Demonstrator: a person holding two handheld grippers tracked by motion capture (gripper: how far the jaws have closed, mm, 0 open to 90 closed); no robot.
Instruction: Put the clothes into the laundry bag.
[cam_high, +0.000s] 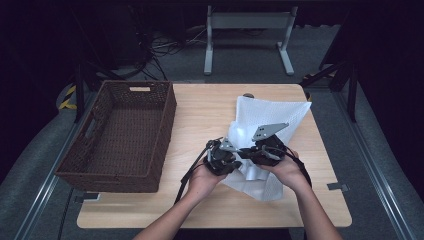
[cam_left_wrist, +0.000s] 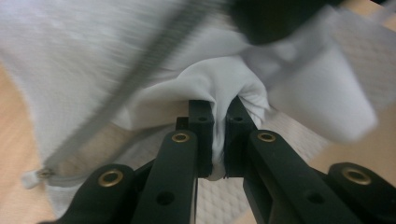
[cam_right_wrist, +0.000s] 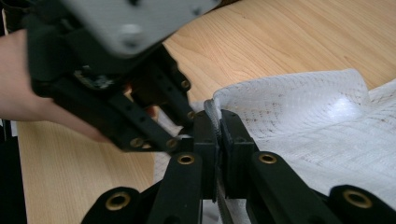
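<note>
Left gripper (cam_left_wrist: 218, 140) clamped on white cloth (cam_left_wrist: 219, 88) | right gripper (cam_right_wrist: 218, 140) clamped on cloth edge | basket (cam_high: 120, 135) set left on table (cam_high: 200, 115)

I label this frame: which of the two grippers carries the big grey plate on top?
The right gripper, at the right on the white cloth; the left gripper shows a smaller plate.

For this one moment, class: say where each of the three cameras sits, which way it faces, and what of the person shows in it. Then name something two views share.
High view: above the person's side, looking forward and down on the table; forearms, both hands, left gripper, right gripper, basket.
Left gripper view: rides the left gripper, looking along jaws shut on the white cloth.
Right gripper view: rides the right gripper, jaws shut on a cloth edge; a hand shows.
Shared: both gripper views show the cloth pinched.
</note>
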